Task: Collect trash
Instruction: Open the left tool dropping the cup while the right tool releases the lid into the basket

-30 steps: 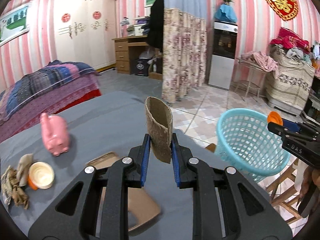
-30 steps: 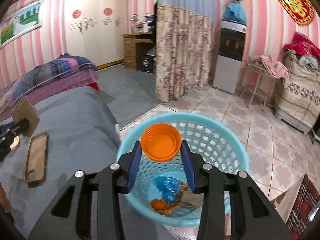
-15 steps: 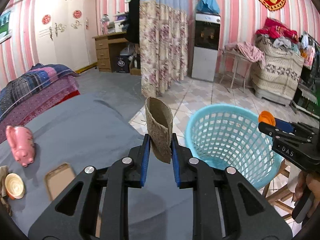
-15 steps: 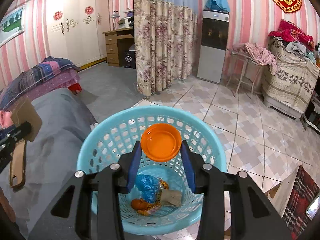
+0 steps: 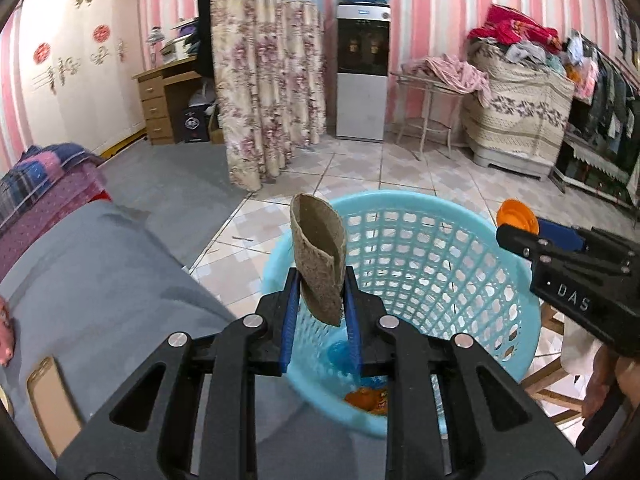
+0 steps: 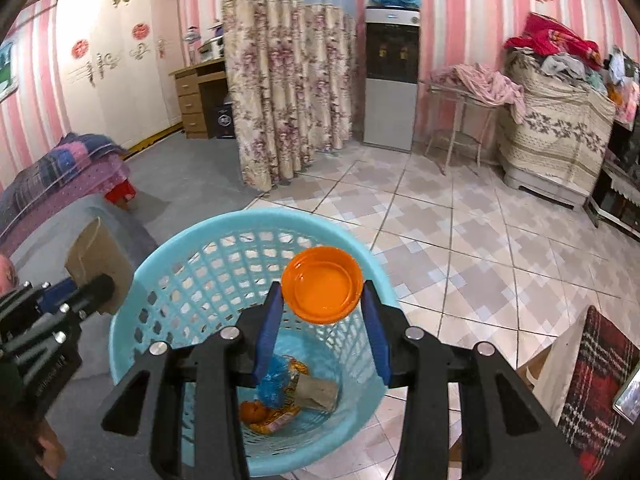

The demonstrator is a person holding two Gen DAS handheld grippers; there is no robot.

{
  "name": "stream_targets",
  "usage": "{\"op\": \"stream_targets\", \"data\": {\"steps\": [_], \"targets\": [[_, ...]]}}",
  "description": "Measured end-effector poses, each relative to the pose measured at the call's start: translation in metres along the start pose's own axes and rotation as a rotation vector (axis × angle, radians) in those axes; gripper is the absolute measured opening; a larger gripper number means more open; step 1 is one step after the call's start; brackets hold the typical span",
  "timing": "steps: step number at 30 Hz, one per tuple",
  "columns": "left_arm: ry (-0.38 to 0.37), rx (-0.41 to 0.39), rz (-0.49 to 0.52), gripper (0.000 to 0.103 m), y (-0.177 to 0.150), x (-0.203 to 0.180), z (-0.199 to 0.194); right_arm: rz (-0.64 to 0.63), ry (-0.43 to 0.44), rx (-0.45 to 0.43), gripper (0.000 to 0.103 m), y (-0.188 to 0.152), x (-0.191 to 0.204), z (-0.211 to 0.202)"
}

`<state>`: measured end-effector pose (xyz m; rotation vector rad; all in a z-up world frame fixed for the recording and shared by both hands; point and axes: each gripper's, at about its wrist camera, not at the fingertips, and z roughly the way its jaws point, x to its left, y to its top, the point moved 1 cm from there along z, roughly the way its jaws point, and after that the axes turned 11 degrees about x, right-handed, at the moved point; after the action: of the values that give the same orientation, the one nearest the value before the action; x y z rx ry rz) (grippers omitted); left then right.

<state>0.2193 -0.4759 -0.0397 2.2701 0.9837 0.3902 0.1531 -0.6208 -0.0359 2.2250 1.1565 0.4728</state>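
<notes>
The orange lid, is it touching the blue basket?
Apart. In the right wrist view the orange lid is pinched in the right tool and hangs above the blue basket's opening, clear of its rim and walls.

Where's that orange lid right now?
The orange lid is clamped in the right gripper, held above the open blue basket; the left wrist view shows it at the far right.

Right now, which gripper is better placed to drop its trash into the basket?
Right gripper: its orange lid sits over the blue basket opening; the left gripper's cardboard tube is near the rim.
</notes>
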Motion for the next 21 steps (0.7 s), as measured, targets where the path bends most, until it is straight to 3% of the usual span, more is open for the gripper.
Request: {"op": "stream_targets", "data": {"steps": [3, 4, 5, 7, 9, 14, 21], "targets": [[-0.024, 0.012, 0.002, 0.022, 0.003, -0.006, 0.008, 0.009, -0.004, 0.002, 0.04, -0.002, -0.004, 0.001], [-0.026, 0.018, 0.002, 0.027, 0.004, -0.008, 0.012, 0.011, -0.009, 0.002, 0.04, -0.002, -0.005, 0.002], [-0.023, 0.025, 0.001, 0.032, 0.005, -0.008, 0.014, 0.012, -0.012, 0.002, 0.04, -0.002, -0.006, 0.002], [-0.007, 0.024, -0.013, 0.057, 0.005, -0.006, 0.017, 0.017, -0.013, 0.001, 0.04, -0.002, -0.008, 0.002], [-0.005, 0.022, -0.033, 0.068, 0.005, -0.001, 0.015, 0.022, -0.012, 0.001, 0.04, -0.003, -0.009, 0.002], [0.053, -0.028, -0.063, 0.083, 0.005, 0.016, -0.001, 0.018, -0.009, 0.006, 0.04, -0.004, -0.003, 0.004], [0.137, -0.09, -0.117, 0.092, 0.009, 0.053, -0.028, -0.028, -0.002, 0.004, 0.04, -0.007, 0.024, 0.006]]}}
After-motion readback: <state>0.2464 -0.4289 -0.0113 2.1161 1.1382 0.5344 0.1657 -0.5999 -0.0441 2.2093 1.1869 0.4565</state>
